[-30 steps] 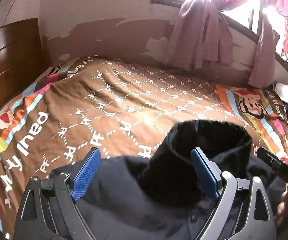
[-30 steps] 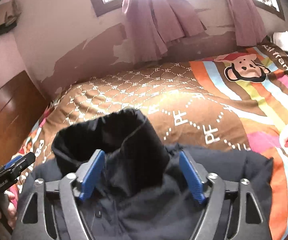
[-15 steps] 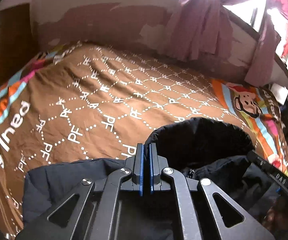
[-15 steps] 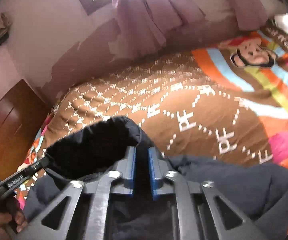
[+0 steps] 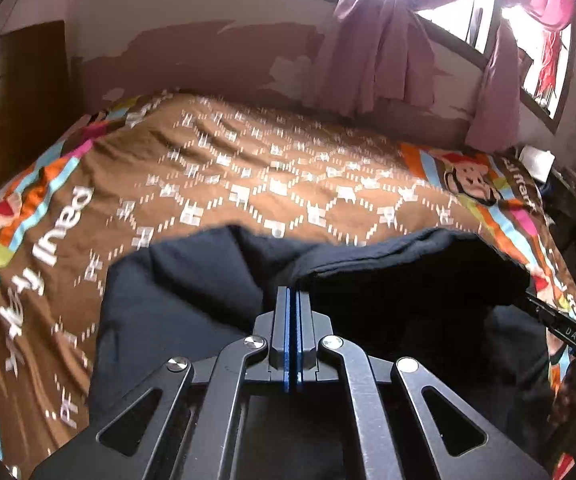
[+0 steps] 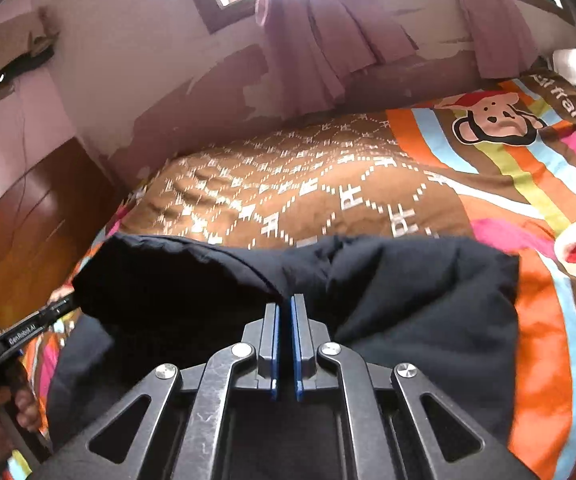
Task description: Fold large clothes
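Dark navy padded jacket [image 5: 191,292] lies bunched on the near part of the bed, on the brown patterned bedspread with striped monkey-print borders [image 5: 255,168]. Its top edge is lifted and stretched between the two grippers, forming a dark hollow under the raised fabric.

Left gripper [image 5: 292,300]: jaws closed flat, blue pads almost meeting, thin jacket edge pinched right at the tips. Rest of the jacket spreads left of and below the jaws; the raised fold runs off to the right toward the other tool.

Right gripper [image 6: 283,308]: jaws nearly closed, narrow slit between the blue pads, jacket [image 6: 408,288] fabric gathered at the tips. Puckers radiate from the pinch point. Jacket bulk sits to the right of the jaws, with the hollow to the left.

Each wrist view catches the other gripper at the frame edge, well apart, with the jacket span between them.

Room to move: bedspread [image 6: 328,184] beyond the jacket is flat, only mild wrinkles, all the way to the far edge. Far edge butts against a wall with peeling paint [image 5: 207,48]. Wooden headboard [image 5: 11,92] bounds one side. Pink curtains [image 5: 380,56] hang knotted under the bright window [image 5: 468,8] at the far side. The far corner by the window has some clutter, too dark to identify.
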A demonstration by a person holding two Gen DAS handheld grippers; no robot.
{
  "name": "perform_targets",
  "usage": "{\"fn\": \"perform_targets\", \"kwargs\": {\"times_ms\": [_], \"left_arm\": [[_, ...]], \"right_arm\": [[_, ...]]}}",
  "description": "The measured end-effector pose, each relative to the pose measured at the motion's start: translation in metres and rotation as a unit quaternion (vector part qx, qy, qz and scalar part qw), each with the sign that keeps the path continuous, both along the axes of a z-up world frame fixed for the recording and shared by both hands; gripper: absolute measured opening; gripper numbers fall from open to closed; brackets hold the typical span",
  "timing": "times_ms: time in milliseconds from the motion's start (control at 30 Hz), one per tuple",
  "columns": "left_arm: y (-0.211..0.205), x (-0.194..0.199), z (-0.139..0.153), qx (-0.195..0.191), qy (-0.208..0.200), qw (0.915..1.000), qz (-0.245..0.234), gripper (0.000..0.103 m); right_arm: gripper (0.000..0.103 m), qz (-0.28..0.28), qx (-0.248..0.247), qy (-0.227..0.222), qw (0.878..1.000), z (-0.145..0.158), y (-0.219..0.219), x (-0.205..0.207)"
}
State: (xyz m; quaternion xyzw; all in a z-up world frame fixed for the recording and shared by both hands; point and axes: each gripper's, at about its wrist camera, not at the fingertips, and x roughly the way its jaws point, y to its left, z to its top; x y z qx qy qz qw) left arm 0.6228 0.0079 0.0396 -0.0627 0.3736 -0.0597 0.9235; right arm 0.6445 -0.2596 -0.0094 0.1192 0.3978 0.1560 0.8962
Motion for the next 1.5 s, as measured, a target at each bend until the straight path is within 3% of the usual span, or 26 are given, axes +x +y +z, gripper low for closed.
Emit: {"fn": "perform_targets", "kwargs": {"times_ms": [133, 300, 500, 600, 767, 833, 900, 967, 1033, 1167, 1300, 1467, 1500], "left_arm": [[-0.001, 0.000, -0.023, 0.003, 0.023, 0.9997, 0.004, 0.000], [-0.005, 0.000, -0.039, 0.025, 0.023, 0.9994, 0.002, 0.000], [-0.006, -0.005, -0.038, 0.035, 0.015, 0.9991, -0.017, 0.000], [-0.011, -0.006, -0.035, 0.050, 0.011, 0.9982, -0.031, 0.000], [-0.012, -0.004, -0.036, 0.052, 0.012, 0.9978, -0.040, 0.000], [-0.012, -0.004, -0.036, 0.050, 0.012, 0.9974, -0.051, 0.000], [-0.010, -0.004, -0.033, 0.049, 0.010, 0.9963, -0.069, 0.000], [-0.001, -0.010, -0.021, 0.028, -0.010, 0.9960, -0.085, 0.000], [0.008, -0.016, -0.006, 0.001, -0.041, 0.9954, -0.087, 0.000], [0.015, -0.008, 0.016, -0.068, -0.063, 0.9925, -0.080, 0.000], [-0.012, 0.017, 0.012, -0.080, -0.032, 0.9914, -0.099, 0.000], [-0.046, 0.049, -0.032, -0.100, 0.081, 0.9838, -0.124, 0.000], [-0.052, 0.054, -0.043, -0.081, 0.106, 0.9835, -0.122, 0.000]], "right_arm": [[0.005, 0.011, -0.027, 0.010, 1.000, -0.018, 0.001, -0.013], [0.005, 0.008, -0.026, 0.014, 1.000, -0.027, 0.001, -0.015], [0.007, 0.026, -0.028, -0.019, 0.999, -0.005, 0.000, -0.029], [0.007, 0.022, -0.006, -0.045, 0.999, 0.014, -0.007, -0.039], [0.007, 0.028, -0.001, -0.068, 0.997, 0.032, 0.012, -0.017], [0.007, 0.031, 0.000, -0.048, 0.998, 0.026, 0.025, -0.001], [0.007, 0.053, 0.005, 0.005, 0.999, 0.009, 0.038, 0.019], [0.007, 0.078, -0.008, 0.076, 0.994, -0.018, 0.049, 0.039], [0.007, 0.089, -0.037, 0.110, 0.989, -0.035, 0.053, 0.044], [0.002, 0.091, -0.031, 0.130, 0.987, -0.052, 0.046, 0.044], [0.002, 0.090, -0.025, 0.146, 0.985, -0.059, 0.042, 0.045], [0.000, 0.098, -0.039, 0.166, 0.980, -0.071, 0.042, 0.048], [0.000, 0.101, -0.042, 0.167, 0.980, -0.072, 0.042, 0.047]]}}
